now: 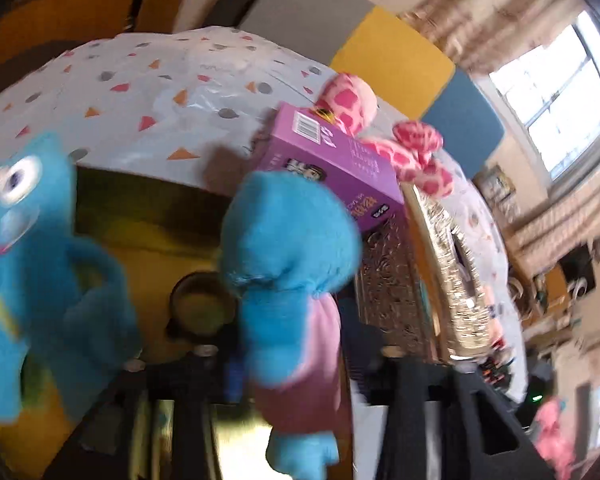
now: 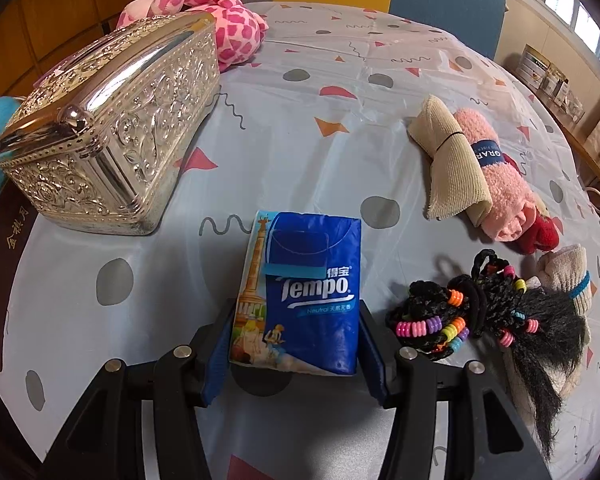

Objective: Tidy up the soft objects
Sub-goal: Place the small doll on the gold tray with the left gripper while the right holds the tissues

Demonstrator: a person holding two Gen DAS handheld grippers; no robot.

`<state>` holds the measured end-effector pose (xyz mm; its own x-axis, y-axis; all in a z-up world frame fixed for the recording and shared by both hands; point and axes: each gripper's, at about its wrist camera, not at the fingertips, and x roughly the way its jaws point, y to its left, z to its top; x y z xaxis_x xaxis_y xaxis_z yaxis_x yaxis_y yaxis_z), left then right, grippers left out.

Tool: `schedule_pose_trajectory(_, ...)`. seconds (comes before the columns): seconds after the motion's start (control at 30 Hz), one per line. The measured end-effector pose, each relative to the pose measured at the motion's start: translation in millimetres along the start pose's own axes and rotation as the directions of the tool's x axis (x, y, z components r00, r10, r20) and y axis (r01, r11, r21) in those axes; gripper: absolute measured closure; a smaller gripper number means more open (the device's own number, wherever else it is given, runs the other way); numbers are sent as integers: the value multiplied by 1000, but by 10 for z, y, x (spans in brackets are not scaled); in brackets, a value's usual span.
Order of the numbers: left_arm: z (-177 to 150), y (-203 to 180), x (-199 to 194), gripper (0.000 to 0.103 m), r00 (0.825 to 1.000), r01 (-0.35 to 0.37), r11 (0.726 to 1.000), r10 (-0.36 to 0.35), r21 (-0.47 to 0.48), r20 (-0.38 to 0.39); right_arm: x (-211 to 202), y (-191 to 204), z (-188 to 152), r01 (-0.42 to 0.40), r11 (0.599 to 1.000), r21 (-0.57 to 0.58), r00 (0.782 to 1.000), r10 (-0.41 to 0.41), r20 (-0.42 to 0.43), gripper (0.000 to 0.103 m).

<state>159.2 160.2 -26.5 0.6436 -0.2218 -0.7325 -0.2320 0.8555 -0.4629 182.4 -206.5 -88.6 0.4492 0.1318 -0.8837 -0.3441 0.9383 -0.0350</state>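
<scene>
tissue pack [image 2: 312, 300]: "Tempo" in white letters on blue, the Chinese characters 得宝 above it, and "Neutral" with small Chinese characters beneath
pink sock band [image 2: 490, 156]: dark label with white letters "GRA", the rest turned out of sight
dark red box [image 2: 4, 276]: gold Chinese characters, 金 first, the rest unclear
purple box [image 1: 332, 160]: barcode and printing, too blurred to read

In the right wrist view, bare tablecloth [image 2: 300, 128] lay open through the centre and upper right. The ornate silver box [image 2: 112, 136] walled off the upper left, rolled socks [image 2: 480, 168] and a beaded hairpiece [image 2: 480, 320] crowded the right, and the tissue pack [image 2: 300, 296] filled the lower middle.
</scene>
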Motion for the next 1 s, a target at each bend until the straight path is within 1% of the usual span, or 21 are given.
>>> schedule_pose_trajectory(0.03,20,-12,88,43,1000,-22,999,22,27,-8,0,0,1,0,1000,-1,1000,0,0,48)
schedule_pose_trajectory(0.1,33,0,173,40,998,-61,997,62,36,-15,1,-4,1,0,1000,-2,1000,0,0,48)
schedule_pose_trajectory(0.13,25,25,181,40,998,-53,998,54,33,-17,-1,-4,2,0,1000,-2,1000,0,0,48)
schedule_pose_trajectory(0.17,12,38,154,38,998,-57,998,58,33,-13,-2,-3,3,0,1000,-4,1000,0,0,48)
schedule_pose_trajectory(0.2,-8,55,118,37,997,-80,996,80,38,1,1,-3,2,1,1000,-5,1000,-1,1,48)
schedule_pose_trajectory(0.33,-101,93,-44,37,993,-117,991,115,58,28,1,-7,5,4,1000,-7,1000,-4,2,48)
schedule_pose_trajectory(0.53,-315,78,-388,36,975,-212,971,203,107,91,-5,-10,-3,8,1000,-11,1000,-8,7,48)
schedule_pose_trajectory(0.63,-416,24,-556,33,966,-240,960,221,145,137,-5,-10,-10,12,1000,-12,1000,-12,11,48)
schedule_pose_trajectory(0.73,-496,-28,-694,27,958,-258,951,228,173,173,-8,-6,-17,17,1000,-14,1000,-16,13,48)
schedule_pose_trajectory(0.83,-564,-78,-825,26,952,-272,940,231,205,201,-11,-4,-9,20,1000,-7,1000,-20,1,48)
schedule_pose_trajectory(0.87,-591,-91,-881,26,947,-280,936,233,216,220,-12,-5,-4,22,1000,-1,1000,-22,-4,48)
schedule_pose_trajectory(1.0,-664,-104,-1009,25,937,-297,926,237,231,255,-19,-11,11,35,998,43,999,-34,-37,49)
